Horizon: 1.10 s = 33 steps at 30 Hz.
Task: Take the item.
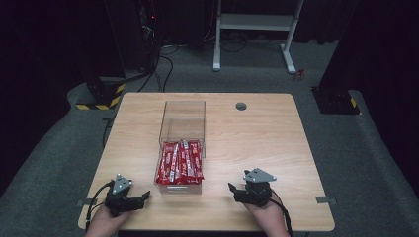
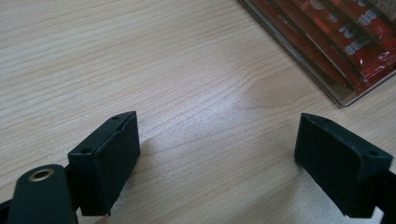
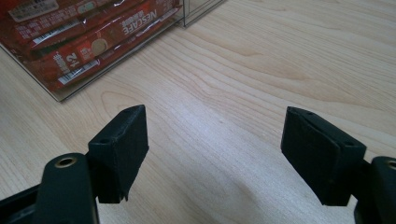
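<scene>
A clear plastic box (image 1: 182, 114) stands in the middle of the wooden table (image 1: 257, 143), its near half packed with several red coffee sachets (image 1: 180, 163). My left gripper (image 1: 145, 195) rests near the front edge, left of the box, jaws wide apart and open with bare wood between them. In the left gripper view the box corner with the sachets (image 2: 345, 42) lies at the upper right. My right gripper (image 1: 230, 187) sits right of the box, open with nothing between its fingers. Its own view has the sachets (image 3: 88, 37) at the upper left.
A round grey cable port (image 1: 241, 106) is set in the table's far side. Beyond the table stand a white metal frame (image 1: 254, 29), dark equipment with cables (image 1: 143, 44) and yellow-black striped bases (image 1: 101, 98). Bare wood lies to either side of the box.
</scene>
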Each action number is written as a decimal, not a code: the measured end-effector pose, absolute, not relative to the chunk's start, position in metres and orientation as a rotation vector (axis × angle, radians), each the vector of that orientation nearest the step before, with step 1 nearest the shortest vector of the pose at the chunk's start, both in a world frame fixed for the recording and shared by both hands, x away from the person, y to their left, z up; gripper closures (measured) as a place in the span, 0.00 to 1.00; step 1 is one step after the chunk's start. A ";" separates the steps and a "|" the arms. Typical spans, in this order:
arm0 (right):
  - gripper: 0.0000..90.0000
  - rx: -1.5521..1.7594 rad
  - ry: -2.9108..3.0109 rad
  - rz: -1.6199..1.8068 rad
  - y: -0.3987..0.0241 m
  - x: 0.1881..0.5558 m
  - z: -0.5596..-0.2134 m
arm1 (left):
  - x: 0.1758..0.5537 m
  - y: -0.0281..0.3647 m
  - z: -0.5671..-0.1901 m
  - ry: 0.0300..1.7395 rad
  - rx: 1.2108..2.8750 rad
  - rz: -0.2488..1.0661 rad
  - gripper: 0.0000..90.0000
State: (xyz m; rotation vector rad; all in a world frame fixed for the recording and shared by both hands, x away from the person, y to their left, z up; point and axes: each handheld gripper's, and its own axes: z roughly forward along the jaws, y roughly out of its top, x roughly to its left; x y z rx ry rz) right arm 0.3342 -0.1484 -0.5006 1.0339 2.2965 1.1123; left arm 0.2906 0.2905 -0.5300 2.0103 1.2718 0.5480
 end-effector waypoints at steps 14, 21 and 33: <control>0.27 1.030 2.271 1.151 -0.135 0.346 -0.484 | 0.290 0.290 -0.530 1.271 2.011 0.548 0.16; 0.27 1.028 2.266 1.165 -0.129 0.350 -0.477 | 0.290 0.290 -0.530 1.273 2.010 0.546 0.16; 0.31 1.004 2.252 1.205 -0.114 0.357 -0.461 | 0.290 0.290 -0.530 1.273 2.010 0.546 0.16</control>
